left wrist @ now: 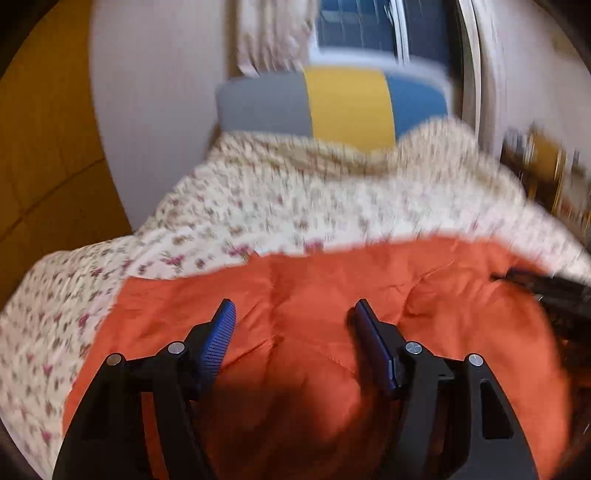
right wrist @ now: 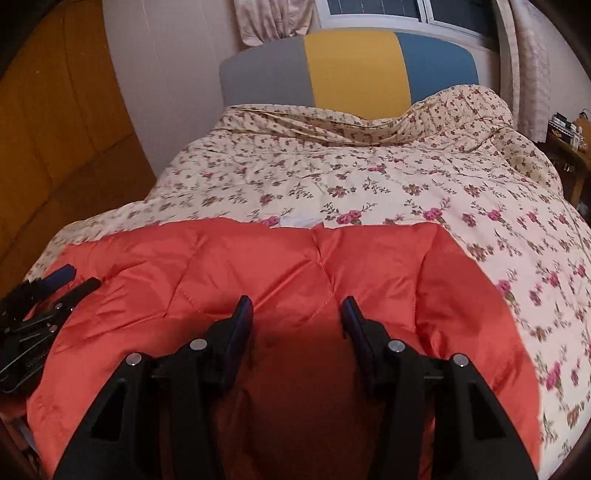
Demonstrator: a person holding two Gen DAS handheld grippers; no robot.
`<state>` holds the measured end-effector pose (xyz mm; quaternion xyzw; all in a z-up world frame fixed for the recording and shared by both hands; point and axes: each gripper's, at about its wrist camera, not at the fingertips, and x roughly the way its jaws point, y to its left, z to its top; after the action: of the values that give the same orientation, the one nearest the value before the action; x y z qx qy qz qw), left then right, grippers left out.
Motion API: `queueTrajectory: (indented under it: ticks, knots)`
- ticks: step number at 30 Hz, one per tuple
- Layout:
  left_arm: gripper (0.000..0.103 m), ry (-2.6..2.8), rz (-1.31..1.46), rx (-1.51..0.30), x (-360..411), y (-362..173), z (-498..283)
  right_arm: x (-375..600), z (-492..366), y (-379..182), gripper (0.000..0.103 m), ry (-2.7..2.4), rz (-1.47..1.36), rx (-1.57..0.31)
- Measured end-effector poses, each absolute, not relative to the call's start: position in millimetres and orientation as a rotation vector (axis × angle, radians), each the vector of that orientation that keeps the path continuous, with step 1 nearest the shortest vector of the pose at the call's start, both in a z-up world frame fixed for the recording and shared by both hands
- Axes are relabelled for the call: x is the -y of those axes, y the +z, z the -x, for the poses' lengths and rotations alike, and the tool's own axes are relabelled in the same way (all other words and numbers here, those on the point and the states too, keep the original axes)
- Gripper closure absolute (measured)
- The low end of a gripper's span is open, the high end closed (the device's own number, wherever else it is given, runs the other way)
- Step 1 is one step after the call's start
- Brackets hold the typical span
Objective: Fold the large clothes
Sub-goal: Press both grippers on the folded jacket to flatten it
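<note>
An orange quilted jacket (right wrist: 258,266) lies folded flat on the near end of the floral bedspread (right wrist: 369,177). In the right wrist view my right gripper (right wrist: 296,306) hangs over the jacket's near middle, its jaws open with only cloth below them. My left gripper (right wrist: 79,278) shows there at the jacket's left edge. In the blurred left wrist view the left gripper (left wrist: 293,310) stands open above the jacket (left wrist: 332,280), with nothing between its blue pads (left wrist: 221,332). The right gripper (left wrist: 539,284) is a dark blur at the jacket's right edge.
The bed has a grey, yellow and blue headboard (right wrist: 351,66) under a window (right wrist: 373,7) with a curtain (right wrist: 273,18). A wooden wardrobe (right wrist: 55,129) stands to the left. A cluttered side table (right wrist: 569,136) stands to the right.
</note>
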<state>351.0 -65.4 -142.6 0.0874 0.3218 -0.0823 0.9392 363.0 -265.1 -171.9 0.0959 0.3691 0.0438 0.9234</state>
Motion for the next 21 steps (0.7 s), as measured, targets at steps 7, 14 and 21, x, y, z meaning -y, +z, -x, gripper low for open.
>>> queueTrajectory:
  ticks: [7,14,21]
  knots:
    - [0.028,-0.182,0.037,-0.693,36,-173,-387,272,-391,-193,0.053,0.082,-0.235,-0.746]
    - [0.026,-0.225,0.111,-0.732,33,-186,-401,270,-396,-198,0.053,0.076,-0.239,-0.746]
    - [0.026,-0.225,0.112,-0.74,33,-188,-402,271,-395,-195,0.05,0.088,-0.248,-0.762]
